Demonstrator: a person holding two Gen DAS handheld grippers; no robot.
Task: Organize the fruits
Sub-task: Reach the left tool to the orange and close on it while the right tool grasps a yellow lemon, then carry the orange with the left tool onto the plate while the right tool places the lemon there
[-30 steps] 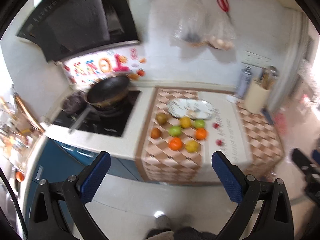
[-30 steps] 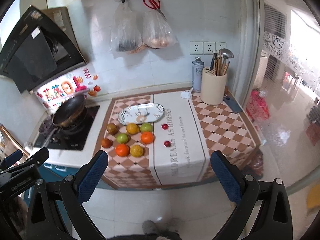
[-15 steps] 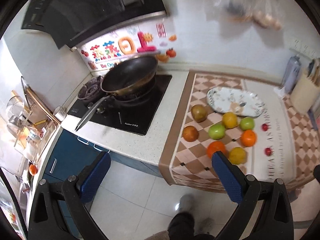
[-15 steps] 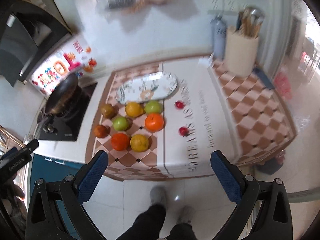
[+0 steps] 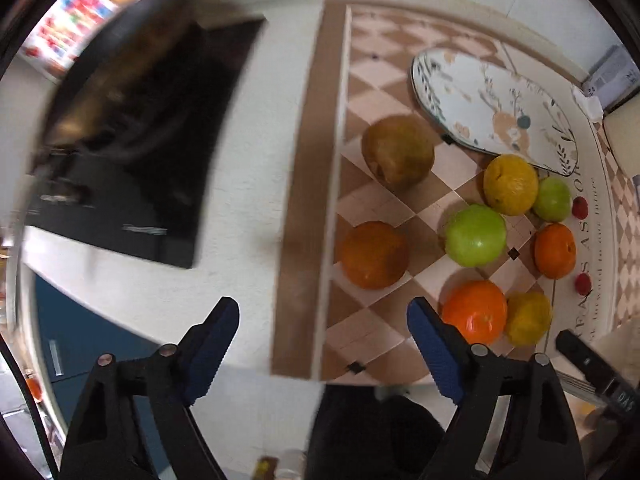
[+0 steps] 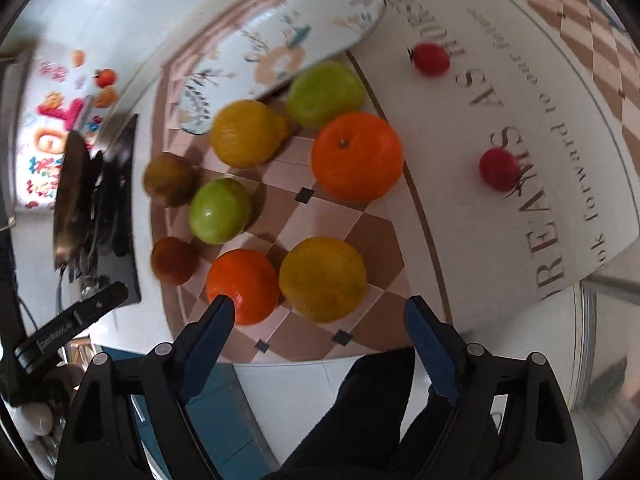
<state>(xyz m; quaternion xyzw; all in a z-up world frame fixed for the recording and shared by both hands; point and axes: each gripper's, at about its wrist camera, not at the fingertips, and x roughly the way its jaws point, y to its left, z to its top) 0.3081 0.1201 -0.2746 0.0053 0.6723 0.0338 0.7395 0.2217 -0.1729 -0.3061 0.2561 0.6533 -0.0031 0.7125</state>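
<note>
Several fruits lie on the checked cloth in front of a patterned oval plate [image 5: 492, 108] [image 6: 280, 46]. My left gripper [image 5: 322, 340] hangs over the cloth's left edge, near a brownish-orange fruit [image 5: 374, 254] and an orange [image 5: 474, 312]. Its jaws are closing with nothing between them. My right gripper [image 6: 318, 320] hovers just short of a yellow fruit [image 6: 322, 278] and an orange [image 6: 242, 286], jaws closing and empty. Green apples [image 6: 220, 210], a bigger orange [image 6: 356, 156] and two cherry tomatoes [image 6: 498, 169] lie beyond.
A black hob with a dark pan [image 5: 120, 80] takes up the counter left of the cloth. The counter's front edge [image 5: 240, 364] runs just under both grippers, with blue cabinets and a person's dark legs [image 6: 380, 412] below. A pale container [image 5: 624, 136] stands at the far right.
Both grippers have dropped steeply towards the counter and tilted downward, so the fruits now fill the views. Both pairs of jaws stand narrower than before.
</note>
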